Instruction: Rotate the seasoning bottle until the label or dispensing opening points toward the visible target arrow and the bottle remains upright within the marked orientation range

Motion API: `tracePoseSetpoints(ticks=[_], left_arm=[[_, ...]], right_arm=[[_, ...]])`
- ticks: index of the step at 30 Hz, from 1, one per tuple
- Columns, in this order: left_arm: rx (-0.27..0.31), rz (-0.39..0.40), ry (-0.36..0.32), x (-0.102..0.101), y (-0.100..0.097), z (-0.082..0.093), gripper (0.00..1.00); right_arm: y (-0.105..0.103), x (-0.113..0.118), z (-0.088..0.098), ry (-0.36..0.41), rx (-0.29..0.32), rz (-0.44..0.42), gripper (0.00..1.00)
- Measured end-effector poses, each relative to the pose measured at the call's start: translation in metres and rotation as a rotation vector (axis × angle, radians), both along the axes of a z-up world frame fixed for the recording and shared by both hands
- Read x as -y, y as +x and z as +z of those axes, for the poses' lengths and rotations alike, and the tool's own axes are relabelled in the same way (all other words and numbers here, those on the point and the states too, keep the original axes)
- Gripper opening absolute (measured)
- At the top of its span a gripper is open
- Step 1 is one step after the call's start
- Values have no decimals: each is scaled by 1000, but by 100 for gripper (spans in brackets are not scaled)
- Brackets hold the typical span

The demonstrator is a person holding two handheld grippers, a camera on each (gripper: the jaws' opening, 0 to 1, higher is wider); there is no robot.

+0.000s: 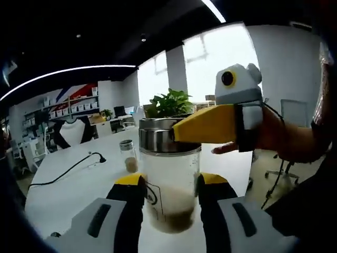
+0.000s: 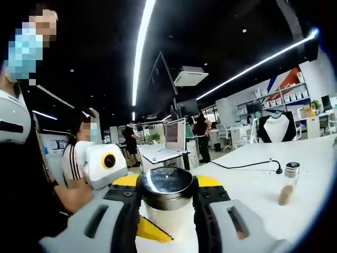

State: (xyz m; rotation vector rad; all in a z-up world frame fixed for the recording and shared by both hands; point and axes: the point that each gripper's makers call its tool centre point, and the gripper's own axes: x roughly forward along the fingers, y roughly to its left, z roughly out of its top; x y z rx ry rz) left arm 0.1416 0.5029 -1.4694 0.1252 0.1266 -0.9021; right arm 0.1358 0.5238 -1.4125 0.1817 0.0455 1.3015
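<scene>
left hand-held gripper [image 1: 169, 184]: jaws clamped on the lower glass body of the seasoning bottle [image 1: 171, 179], one yellow-tipped jaw on each side, touching the glass. right hand-held gripper [image 2: 167, 192]: jaws clamped on the bottle's steel cap [image 2: 167, 187], one on either side. in the left gripper view the right hand-held gripper [image 1: 176, 133] comes in from the right, its yellow jaw against the cap [image 1: 164, 136], with a hand [image 1: 274, 137] behind it. in the right gripper view the left hand-held gripper [image 2: 150, 230] shows low under the bottle, yellow tip beside the glass.

seasoning bottle: upright, clear glass, brown seasoning settled at the bottom, a dark printed label outline on its near-left side. whether its base touches the white desk [image 1: 79, 184] i can't tell.

farther out: a small shaker [image 1: 129, 156] with a metal top and brown contents stands on the desk, well apart from the bottle, to its far left. a black cable [image 1: 68, 171] runs across the desk beyond it. a leafy plant [image 1: 168, 104] sits behind the bottle. people [image 2: 79, 153] stand in the office behind.
</scene>
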Motion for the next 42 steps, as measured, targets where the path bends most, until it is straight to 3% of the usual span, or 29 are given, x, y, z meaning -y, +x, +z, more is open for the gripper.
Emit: tracePoseSetpoints(ticks=[6,10,12,16,22,24,26,29,31,34,39,42], left_arm=[[-5,-96,-34,7,-8,8,43],[23,-53,-41,9,-7,11,42],[5,18,-77,8,-1,13,42],[34,207,11,-6,16,5,42],[44,314,2,-8,19,7,42],[56,329,11,-9,19,8,42],[56,326,24,-12,19,7,42],[67,297,31,-14,15,7,42],[66,269,28,-14,13,7,42],[56,192,6,-9,8,9,42],[22,51,-56,0,-3,14,42],[-2,-13,-68,4,-7,15,42]], right_arm=[[-10,5,8,-8,38,84,35],[-9,6,11,14,49,83,36],[-7,5,13,37,56,46,36],[6,1,7,-10,92,-129,36],[10,-9,8,-33,148,-356,37],[8,-12,9,-33,158,-373,37],[7,-13,8,-50,172,-353,37],[4,-13,7,-44,121,-281,36],[2,-12,7,-45,124,-248,36],[-6,-13,7,-74,155,-167,36],[-10,-4,12,-45,158,0,36],[-11,1,13,-23,128,84,36]])
